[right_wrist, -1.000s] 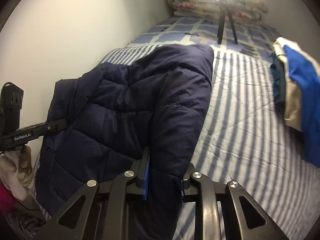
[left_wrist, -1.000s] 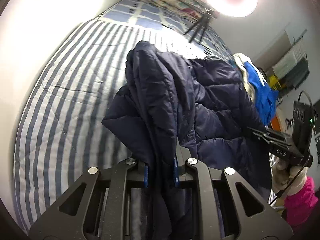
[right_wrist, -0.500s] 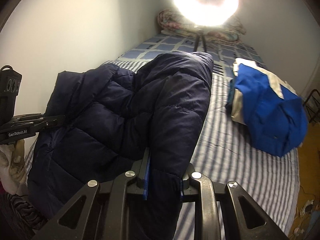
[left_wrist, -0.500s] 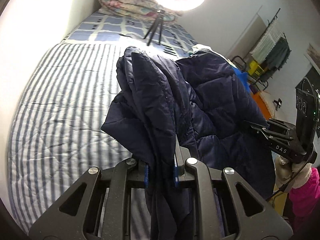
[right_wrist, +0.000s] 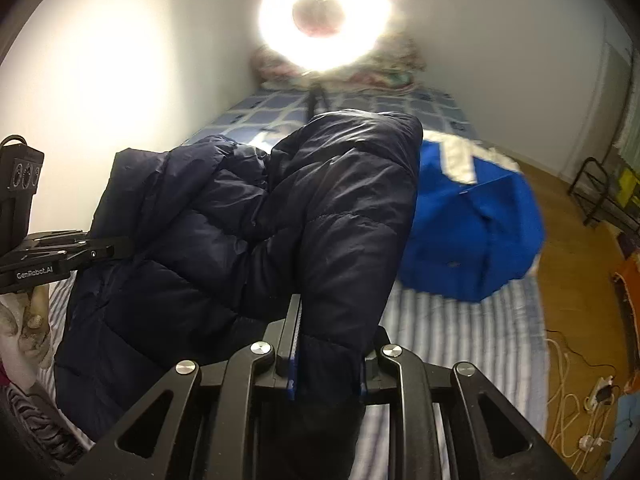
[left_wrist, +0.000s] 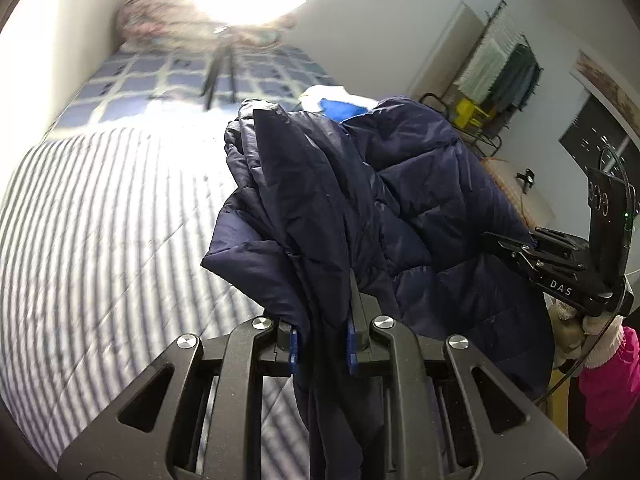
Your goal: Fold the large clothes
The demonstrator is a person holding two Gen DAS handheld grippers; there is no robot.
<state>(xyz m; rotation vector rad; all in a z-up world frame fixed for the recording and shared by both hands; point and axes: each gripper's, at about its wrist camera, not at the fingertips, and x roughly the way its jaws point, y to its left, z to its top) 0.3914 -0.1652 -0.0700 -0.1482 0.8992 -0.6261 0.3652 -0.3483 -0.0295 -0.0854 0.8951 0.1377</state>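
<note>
Navy quilted fabric filled both views: the puffy jacket (left_wrist: 400, 208) hung in the air between my two tools, clear of the striped bed (left_wrist: 100, 240) below it. My left hand-held gripper (left_wrist: 322, 340) was clamped on a bunched edge of the jacket, the blue pads pinching the cloth with loose folds draping down past the fingers. My right hand-held gripper (right_wrist: 326, 364) was closed on another thick padded part, perhaps a sleeve or a shoulder, though I could not tell which. Each tool showed at the edge of the other's view, so the two grips were at opposite sides of the garment. I judged that holding it by two spread points kept the bulk hanging open and let its weight pull the panels straight, which I would have needed before laying it flat on the bed for a fold.

A blue and white garment (right_wrist: 472, 232) lay in a heap on the bed beyond the jacket, apart from it, probably waiting its turn or already dealt with. A ring light (right_wrist: 324, 16) on a tripod stood on the bed near the far end, in front of a rolled floral quilt (right_wrist: 384, 68).

As for containers, I saw no basket or box for the clothes. A rack (left_wrist: 496, 80) by the wall carried hanging cloth, too blurred to describe further.
</note>
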